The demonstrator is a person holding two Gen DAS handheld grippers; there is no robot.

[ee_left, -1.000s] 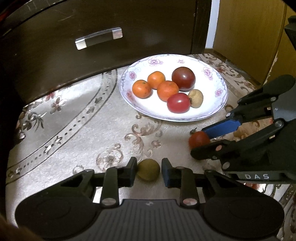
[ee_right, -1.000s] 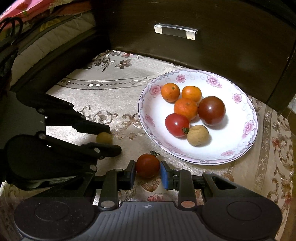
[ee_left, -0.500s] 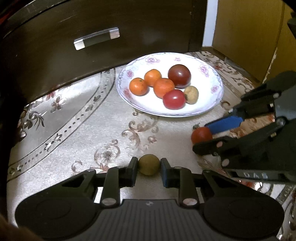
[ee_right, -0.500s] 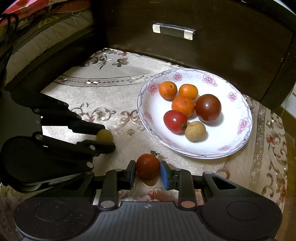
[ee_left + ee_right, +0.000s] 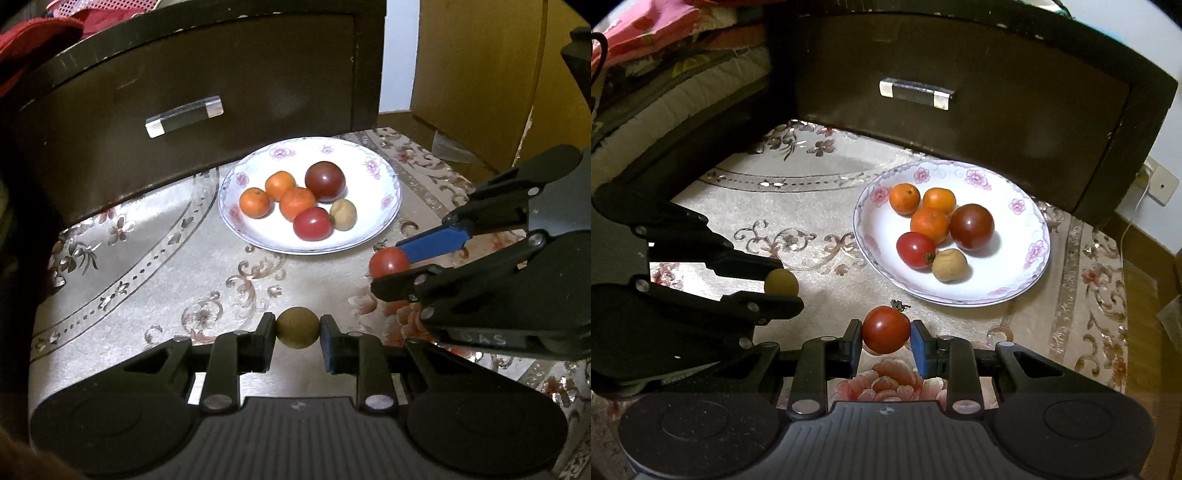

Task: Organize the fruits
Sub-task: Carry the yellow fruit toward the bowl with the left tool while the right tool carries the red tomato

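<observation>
My left gripper (image 5: pixel 297 328) is shut on a small brown-green round fruit (image 5: pixel 297 328), held above the cloth. It also shows in the right wrist view (image 5: pixel 781 282). My right gripper (image 5: pixel 886 336) is shut on a red tomato (image 5: pixel 885 329), seen at the right of the left wrist view (image 5: pixel 388 261). A white floral plate (image 5: pixel 373 166) ahead holds three oranges (image 5: pixel 295 203), a dark tomato (image 5: pixel 325 181), a red tomato (image 5: pixel 312 223) and a tan fruit (image 5: pixel 343 214).
A dark wooden drawer front (image 5: pixel 207 74) with a clear handle (image 5: pixel 184 116) stands right behind the plate. The patterned cloth (image 5: pixel 147 258) covers the surface. A yellow wooden panel (image 5: pixel 476 74) is at the far right. Bedding (image 5: pixel 646 74) lies at the far left.
Both grippers have lifted and drawn back from the plate, each carrying its fruit. The plate looks smaller and farther away now.
</observation>
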